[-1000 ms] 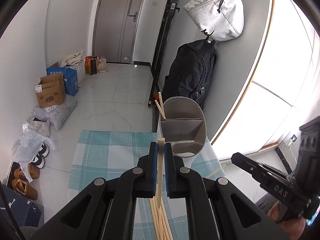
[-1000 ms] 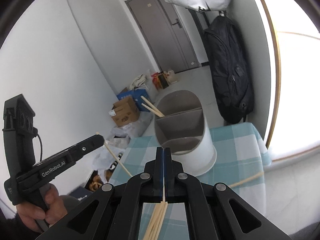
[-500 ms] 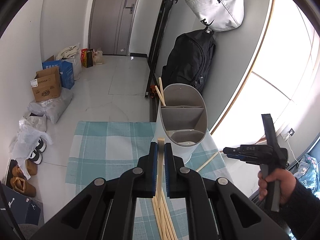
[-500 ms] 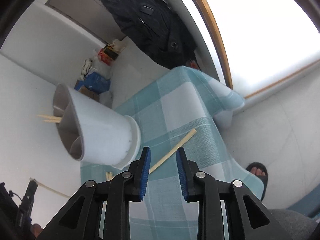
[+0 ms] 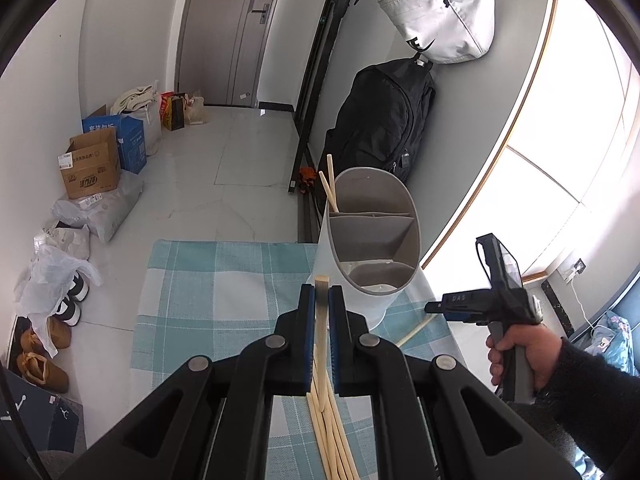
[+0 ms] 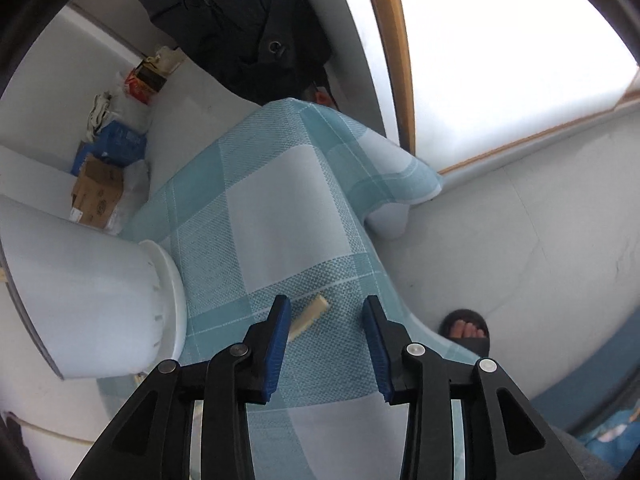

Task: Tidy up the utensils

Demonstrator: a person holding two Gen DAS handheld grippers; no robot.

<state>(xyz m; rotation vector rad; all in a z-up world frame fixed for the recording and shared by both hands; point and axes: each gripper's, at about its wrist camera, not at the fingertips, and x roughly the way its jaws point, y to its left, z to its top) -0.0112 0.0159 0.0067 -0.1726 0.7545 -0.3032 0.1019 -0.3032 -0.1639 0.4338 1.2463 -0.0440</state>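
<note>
Left tool (image 5: 322, 300) pinches a square-ended wooden chopstick (image 5: 321, 322) beside the smooth white holder (image 5: 372, 240); right tool (image 6: 325, 344), spread, straddles a loose chopstick (image 6: 309, 315).

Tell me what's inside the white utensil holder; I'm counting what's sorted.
Two chopsticks lean in the far compartment of the utensil holder. The middle and near compartments show nothing sticking out, but their floors are mostly hidden by the dividers.

Holder (image 6: 92, 304) crowds right gripper (image 6: 325, 344) leftward; cloth (image 6: 280, 208) ahead seemingly open.
</note>
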